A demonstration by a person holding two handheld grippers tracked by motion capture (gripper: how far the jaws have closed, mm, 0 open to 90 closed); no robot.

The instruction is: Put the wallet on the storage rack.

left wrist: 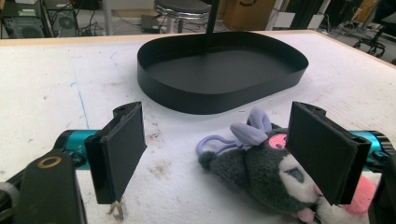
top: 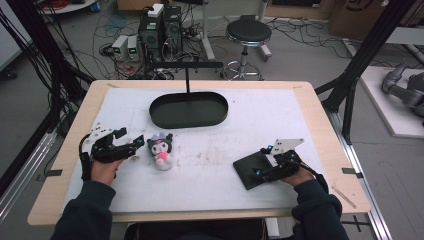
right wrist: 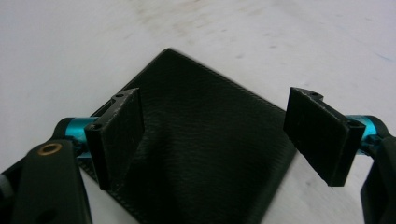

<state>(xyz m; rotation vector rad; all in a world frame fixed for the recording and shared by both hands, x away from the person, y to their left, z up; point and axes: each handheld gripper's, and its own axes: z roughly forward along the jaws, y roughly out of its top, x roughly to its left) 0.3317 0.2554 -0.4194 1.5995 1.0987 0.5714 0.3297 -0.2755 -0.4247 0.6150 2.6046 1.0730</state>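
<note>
Counts: two grippers, one plush toy, one black flat pad, one black oval tray, one table with a white mat (beyond the table, one round stool).

Left gripper (top: 134, 144): held in the person's left hand (top: 104, 170) at the near left of the table, jaws spread wide with nothing between them.

Right gripper (top: 260, 171): held in the person's right hand (top: 294, 176) at the near right, jaws likewise parted and empty.

Black flat pad (top: 251, 169): lies flat on the white mat (top: 210, 150) under the right gripper; in the right gripper view the pad (right wrist: 201, 154) sits below and between the jaws, one corner pointing away (whether the jaw tips touch it cannot be told).

Plush toy (top: 161, 150): dark grey and white with purple ears and pink front, lying on the mat just beside the left gripper's tips, toward the table's middle. In the left gripper view the toy (left wrist: 261, 172) lies partly in the gap, close against the jaw at the view's right, well apart from the other.

Black oval tray (top: 189, 110): farther back at the middle of the mat, empty, a thin black post rising behind it.

Stool (top: 248, 34): on the floor beyond the table's far edge.
</note>
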